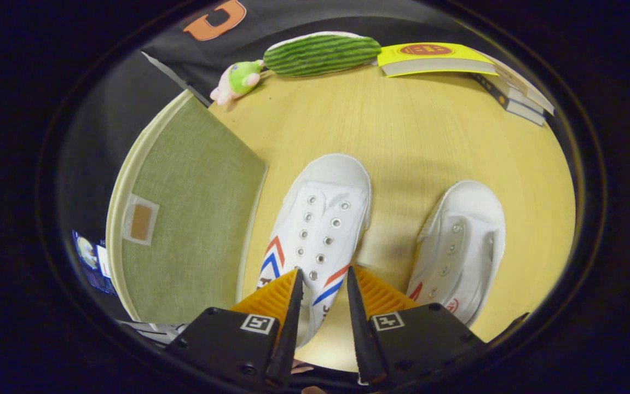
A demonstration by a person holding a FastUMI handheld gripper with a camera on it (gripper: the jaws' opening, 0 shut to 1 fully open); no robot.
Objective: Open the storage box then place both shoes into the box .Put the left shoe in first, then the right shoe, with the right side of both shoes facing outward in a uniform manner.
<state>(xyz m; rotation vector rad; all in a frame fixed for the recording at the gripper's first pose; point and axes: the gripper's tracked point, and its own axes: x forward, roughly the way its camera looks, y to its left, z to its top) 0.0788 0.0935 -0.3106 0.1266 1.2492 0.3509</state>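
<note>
Your storage box (194, 219) sits lid-shut on the counter (402, 142), beside the nearer shoe (317, 224); the second shoe (460, 249) lies apart. Your gripper (321, 284) hangs open over that nearer shoe, empty. Judging by this, opening comes first: swing over to the lid's edge.

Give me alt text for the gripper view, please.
The open gripper hovers over a white canvas shoe, fingers astride its rear part. A second white shoe lies beside it on the wooden table; on its other side, a green fabric storage box.
</note>
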